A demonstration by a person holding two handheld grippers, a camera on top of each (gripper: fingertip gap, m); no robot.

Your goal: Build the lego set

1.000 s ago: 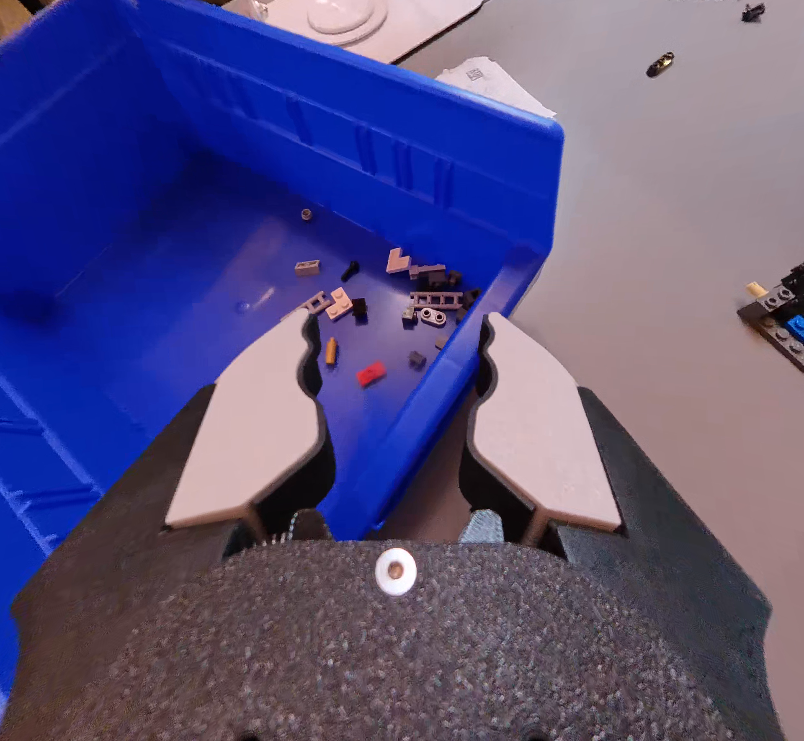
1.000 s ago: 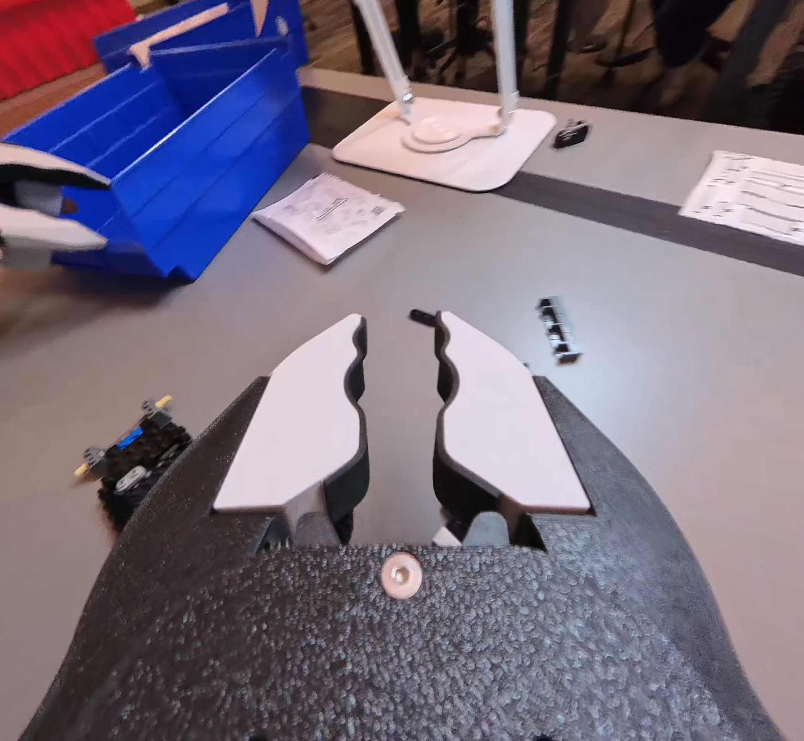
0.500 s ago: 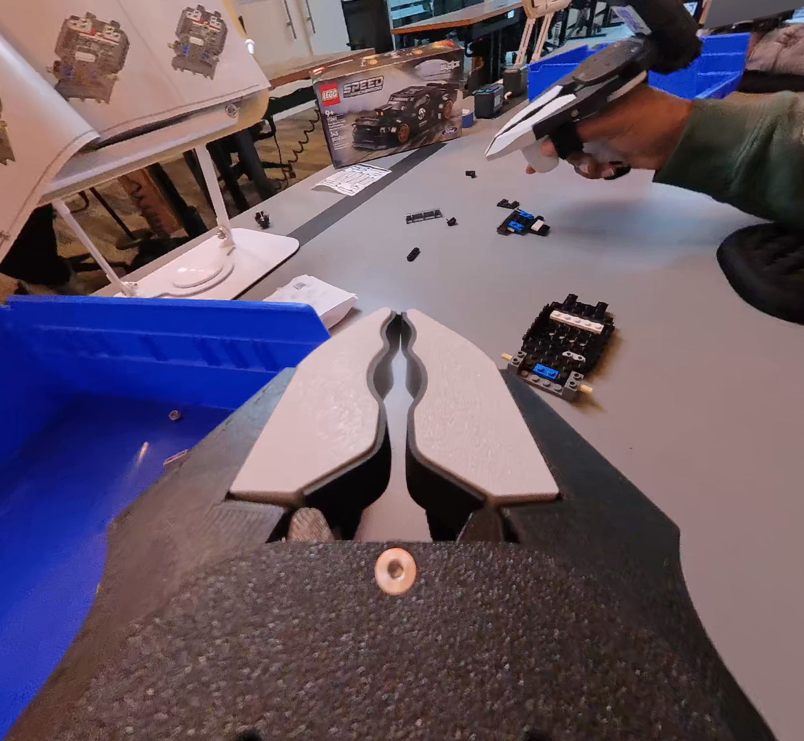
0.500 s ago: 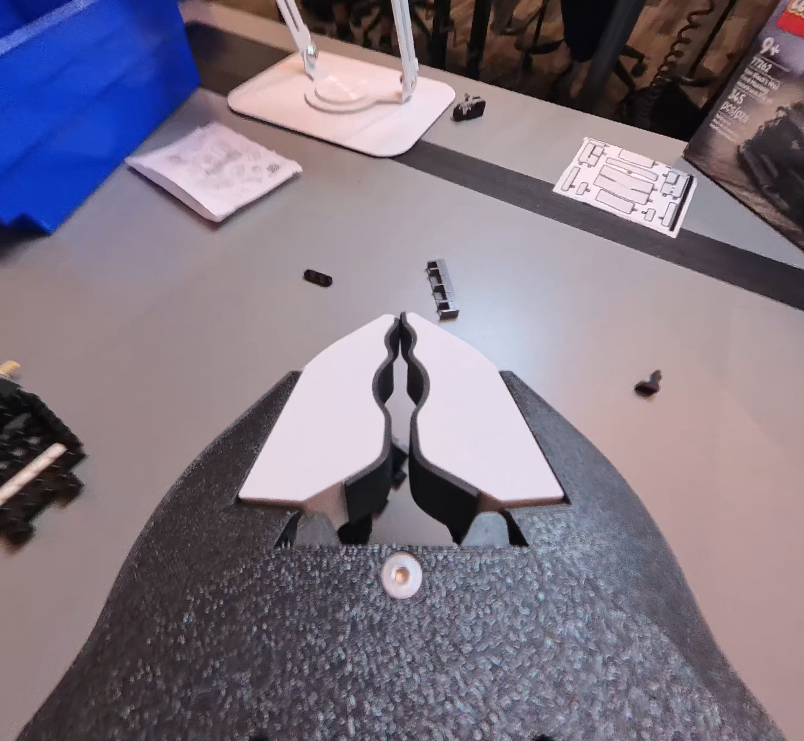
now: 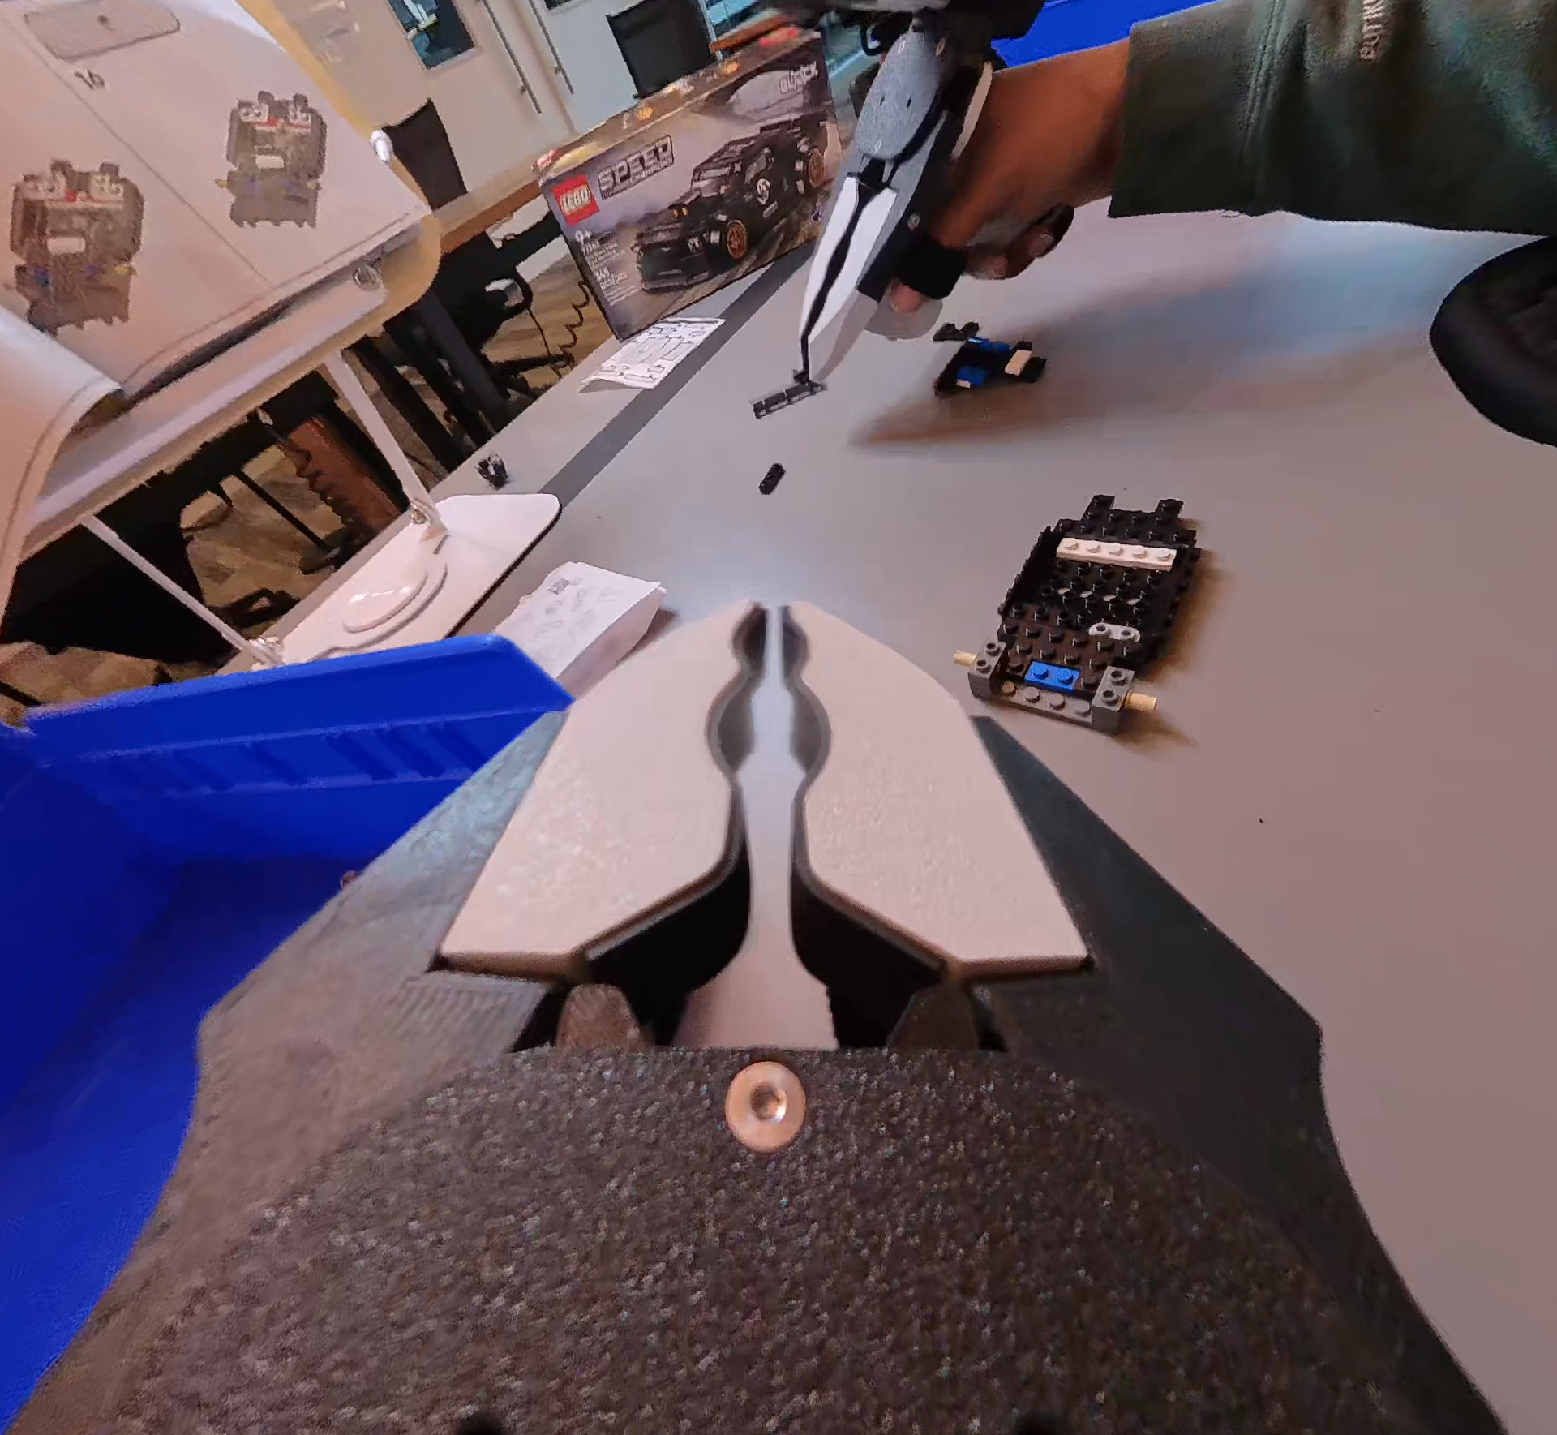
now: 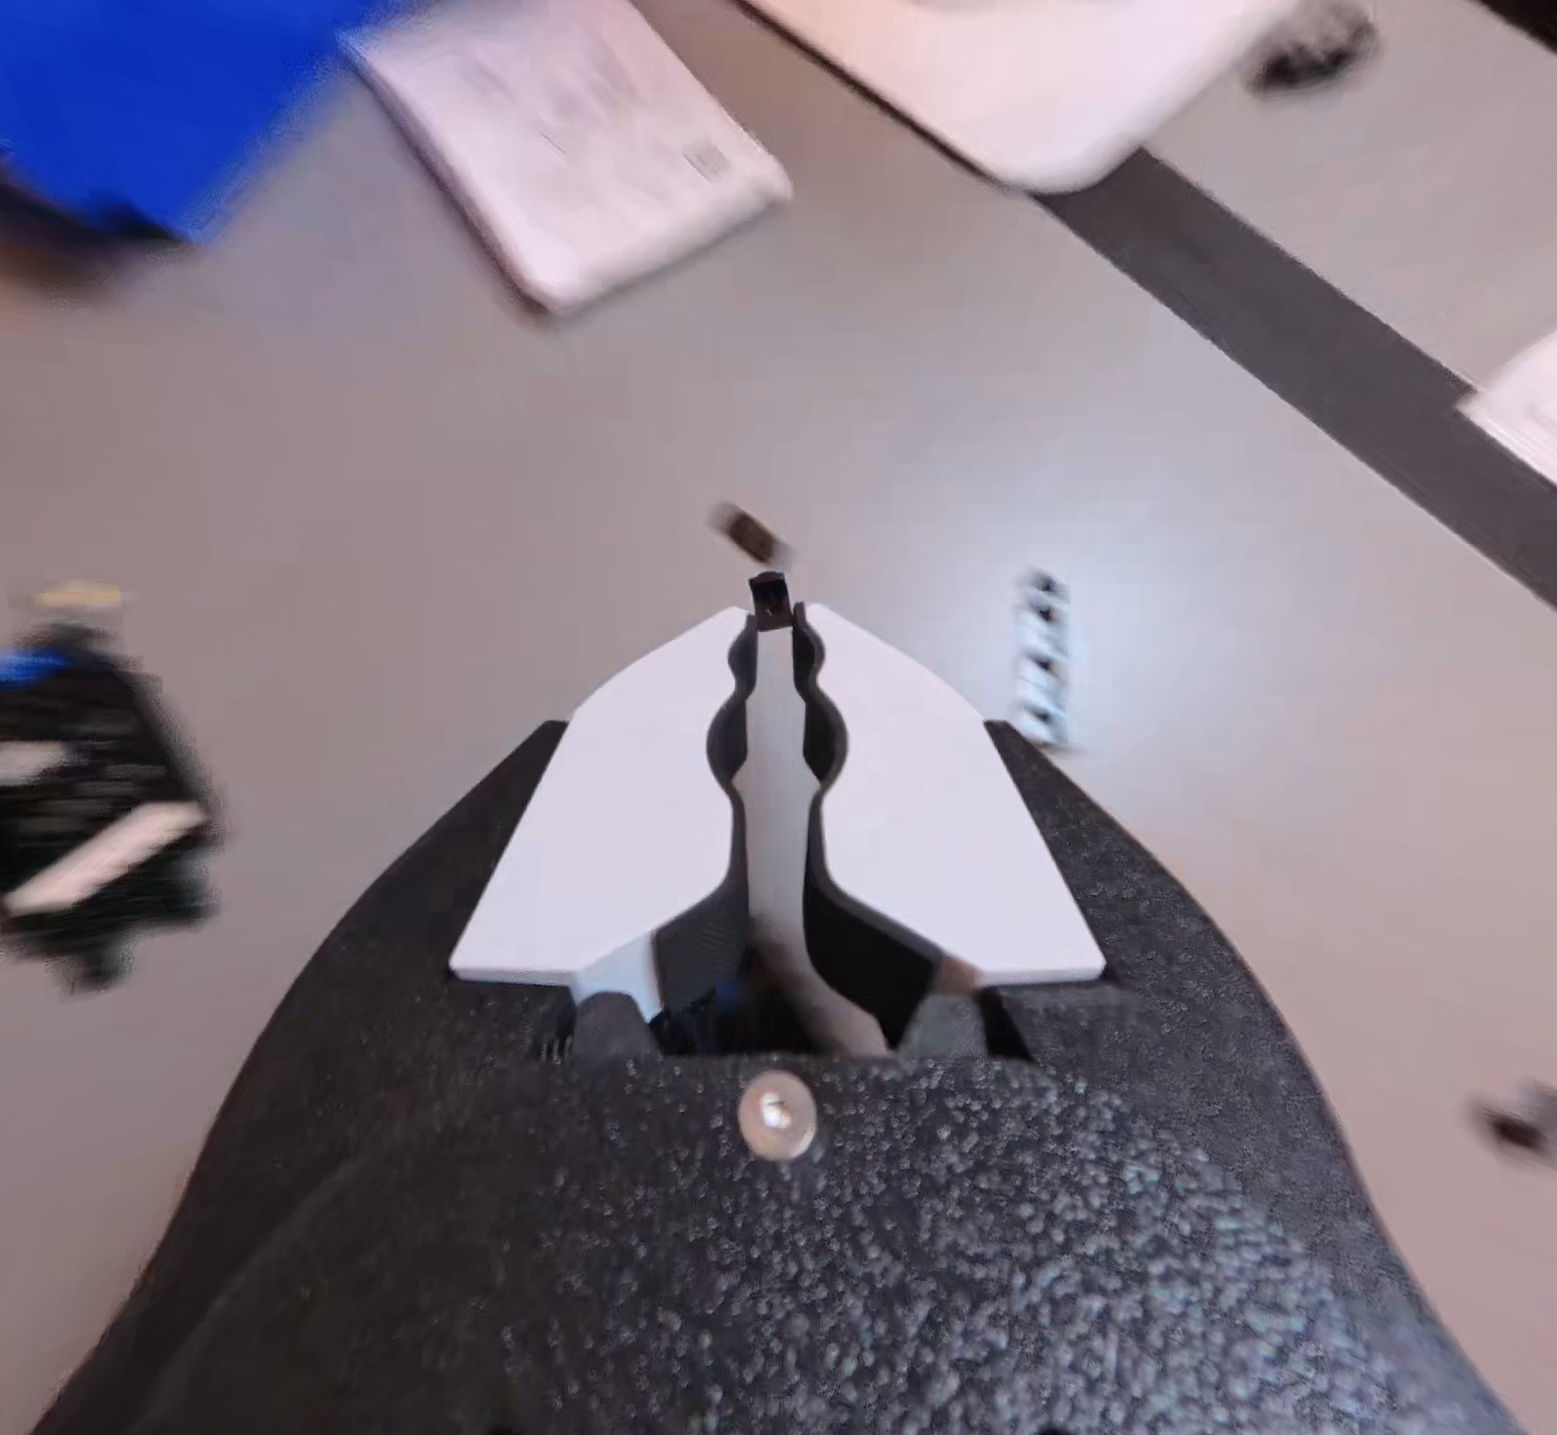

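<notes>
My right gripper [image 6: 771, 612] is shut on a small black piece [image 6: 769, 599] that sticks out past its fingertips, just above the grey table. Another small dark piece [image 6: 750, 533] lies just beyond it, and a grey grille piece [image 6: 1040, 661] lies to its right. The left wrist view shows this gripper [image 5: 809, 362] held by a hand, pointing down at the table beside the grille piece [image 5: 783, 398]. My left gripper [image 5: 771, 619] is shut with only a thin slit and nothing seen in it. It hovers by the blue bin's [image 5: 253, 729] corner, near a black brick chassis [image 5: 1087, 619].
A folded paper [image 5: 581, 619] and a white stand base [image 5: 421, 560] lie beyond the bin. A printed toy box [image 5: 691, 189] stands at the back. A small blue-and-black assembly [image 5: 986, 370] and a loose black piece [image 5: 771, 478] lie on the table. The right wrist view is blurred. Tip to tip, the grippers are about 25 cm apart.
My left gripper shut and swung from over the bin's inside to face across the table. My right gripper shut, dropped toward the table and now pinches a small black piece.
</notes>
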